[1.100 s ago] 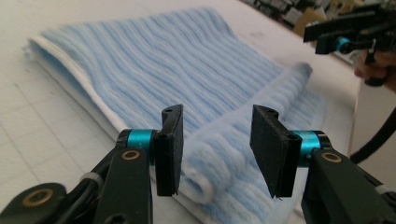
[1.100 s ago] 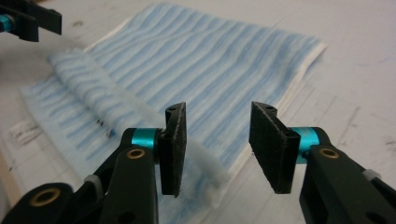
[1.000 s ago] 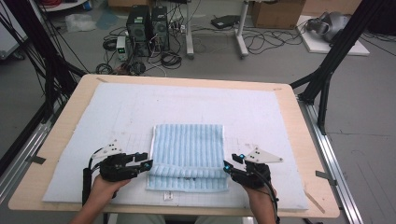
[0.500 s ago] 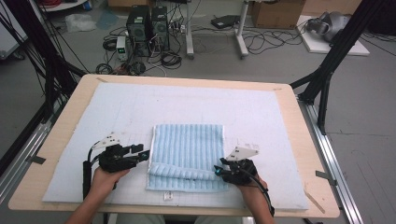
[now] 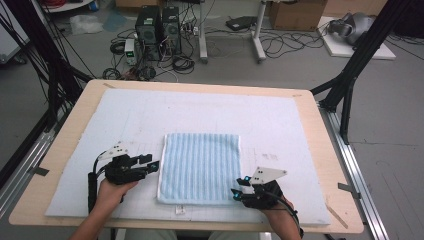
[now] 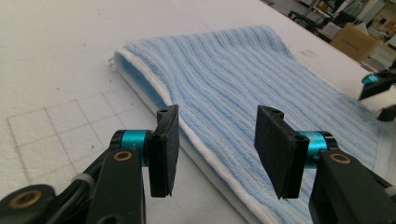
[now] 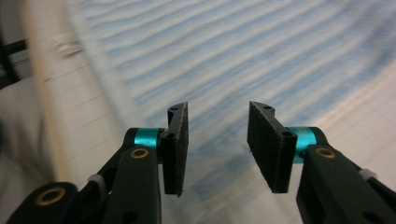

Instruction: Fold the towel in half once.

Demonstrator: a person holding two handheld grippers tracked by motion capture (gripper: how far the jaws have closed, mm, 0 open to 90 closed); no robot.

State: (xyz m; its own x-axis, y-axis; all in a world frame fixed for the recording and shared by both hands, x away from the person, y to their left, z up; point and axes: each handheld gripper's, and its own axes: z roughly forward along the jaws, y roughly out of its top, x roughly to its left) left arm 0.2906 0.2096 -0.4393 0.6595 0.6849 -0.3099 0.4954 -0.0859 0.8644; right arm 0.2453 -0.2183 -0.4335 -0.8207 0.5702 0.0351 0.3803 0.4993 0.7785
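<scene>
On mat, towel (image 5: 200,167) now flat, tools apparently released

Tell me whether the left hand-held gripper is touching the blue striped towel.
Apart. The left gripper view shows the left hand-held gripper open, nothing between its jaws, hanging over the blue striped towel edge.

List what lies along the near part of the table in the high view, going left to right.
Left gripper → folded blue striped towel → right gripper, all on the white mat.
</scene>
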